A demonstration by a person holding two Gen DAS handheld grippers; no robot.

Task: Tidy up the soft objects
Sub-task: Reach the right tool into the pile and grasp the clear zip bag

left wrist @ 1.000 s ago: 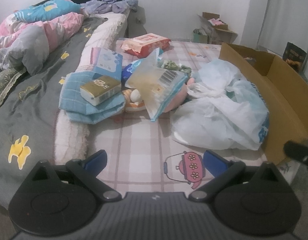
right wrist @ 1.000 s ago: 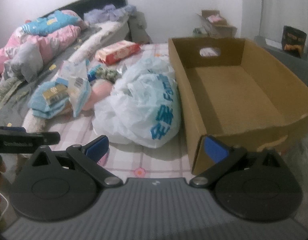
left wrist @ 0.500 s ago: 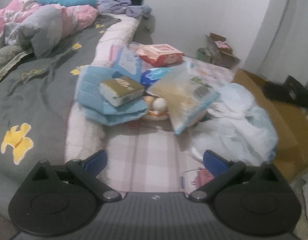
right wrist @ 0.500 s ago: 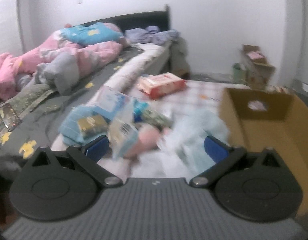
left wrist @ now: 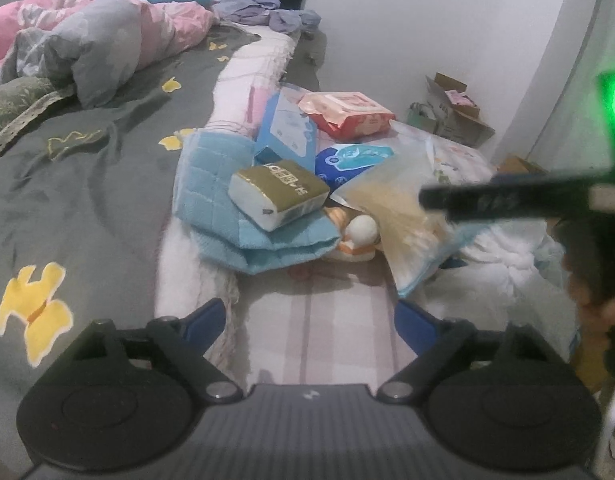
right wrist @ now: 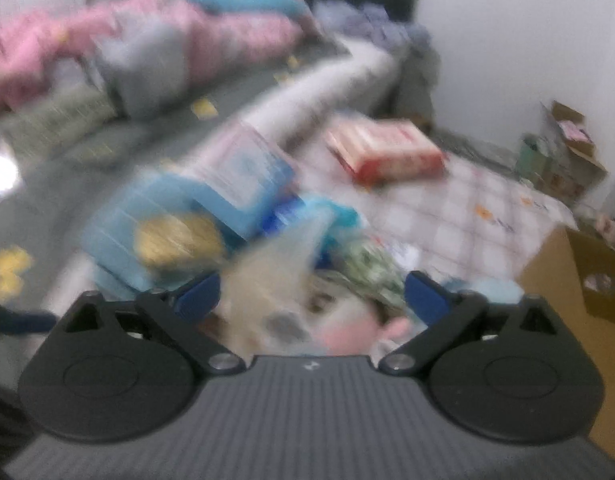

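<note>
A pile of soft things lies on the checked sheet: a folded light-blue towel [left wrist: 223, 208] with a gold tissue pack [left wrist: 279, 196] on top, a clear zip bag [left wrist: 403, 224], a plush toy [left wrist: 355, 236] and a red pack [left wrist: 347, 114]. My left gripper [left wrist: 309, 320] hovers short of the pile over bare sheet, its jaws closing with nothing between them. My right gripper [right wrist: 312, 294] hangs over the clear bag [right wrist: 275, 280] and pink plush [right wrist: 343, 336], its jaws closing, the pads touching neither. This view is blurred. In the left wrist view, the right gripper's finger [left wrist: 507, 200] crosses above the bag.
An open cardboard box [right wrist: 555, 280] stands at the right of the bed. A white plastic bag [left wrist: 515, 248] lies beside the pile. A blue tissue box [left wrist: 287, 128] and a blue wipes pack [left wrist: 347, 160] sit behind the towel. Rumpled quilts [left wrist: 107, 40] cover the far left.
Both views swung left. The right gripper travelled from in front of the cardboard box to over the pile and now shows in the left wrist view. Both pairs of jaws narrowed a little.
</note>
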